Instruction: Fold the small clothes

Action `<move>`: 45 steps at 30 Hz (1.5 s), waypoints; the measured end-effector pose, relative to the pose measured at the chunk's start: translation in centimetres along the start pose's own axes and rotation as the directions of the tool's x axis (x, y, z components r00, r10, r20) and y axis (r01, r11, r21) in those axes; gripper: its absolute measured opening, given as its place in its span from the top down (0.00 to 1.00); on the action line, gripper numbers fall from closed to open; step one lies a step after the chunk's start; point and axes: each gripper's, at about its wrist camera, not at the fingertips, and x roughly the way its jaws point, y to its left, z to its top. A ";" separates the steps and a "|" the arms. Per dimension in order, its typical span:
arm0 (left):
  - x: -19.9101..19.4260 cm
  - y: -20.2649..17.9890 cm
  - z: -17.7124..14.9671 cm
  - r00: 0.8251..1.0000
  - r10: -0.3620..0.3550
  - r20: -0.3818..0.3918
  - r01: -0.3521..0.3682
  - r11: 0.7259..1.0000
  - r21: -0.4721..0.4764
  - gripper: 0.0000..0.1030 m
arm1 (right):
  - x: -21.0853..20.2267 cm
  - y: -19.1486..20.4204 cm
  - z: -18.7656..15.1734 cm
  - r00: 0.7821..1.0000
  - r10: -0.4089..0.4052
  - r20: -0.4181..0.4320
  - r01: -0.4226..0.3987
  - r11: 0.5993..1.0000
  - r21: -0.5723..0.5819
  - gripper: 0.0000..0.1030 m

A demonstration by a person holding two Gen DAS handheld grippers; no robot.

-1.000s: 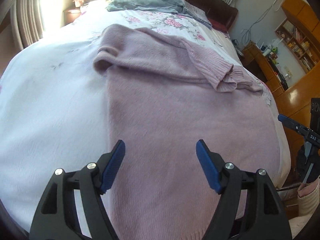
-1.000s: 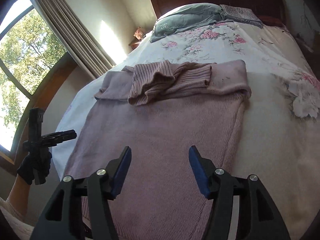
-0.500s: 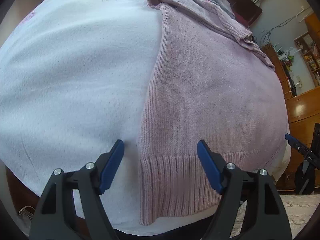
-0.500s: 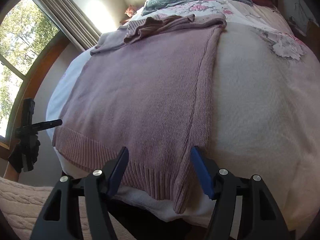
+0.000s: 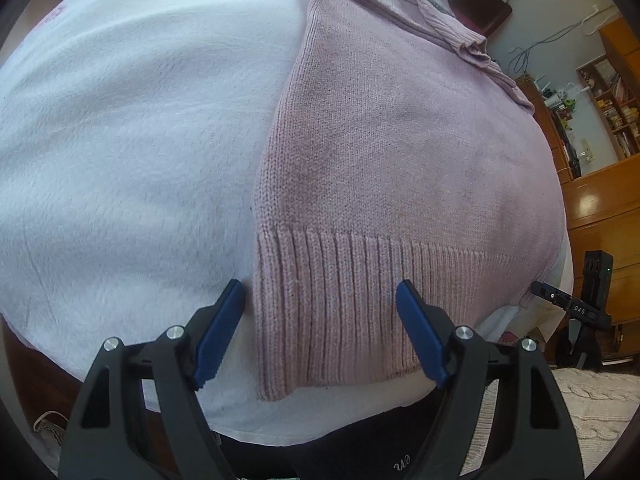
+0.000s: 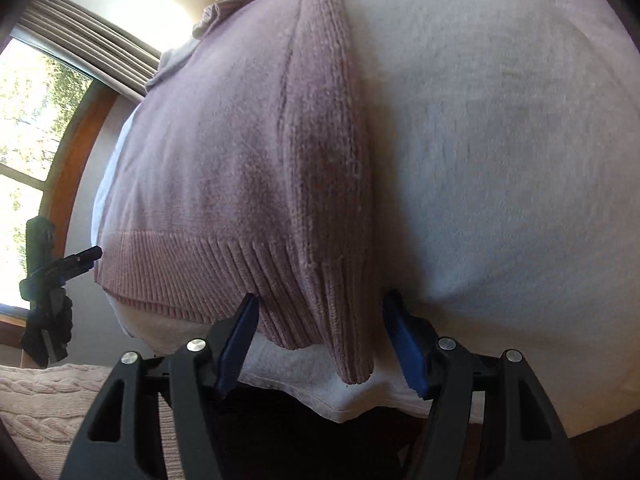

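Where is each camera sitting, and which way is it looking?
Left wrist view: it sits on the left tongs, low at the bed's foot edge, looking up the bed along the pink sweater; its own open black tongs with blue pads show, and the right tongs at far right.
Right wrist view: it sits on the right tongs, looking at the sweater's other hem corner; its own open tongs show, and the gloved hand with the left tongs at far left.
Shared: the sweater, the bed, each other's tongs.
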 end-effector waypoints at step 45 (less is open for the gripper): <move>-0.5 2.1 16.4 0.904 -0.316 0.288 0.374 0.912 -0.171 0.89 | -4.8 -8.0 18.7 0.840 0.453 0.300 -0.520 0.829 0.204 0.87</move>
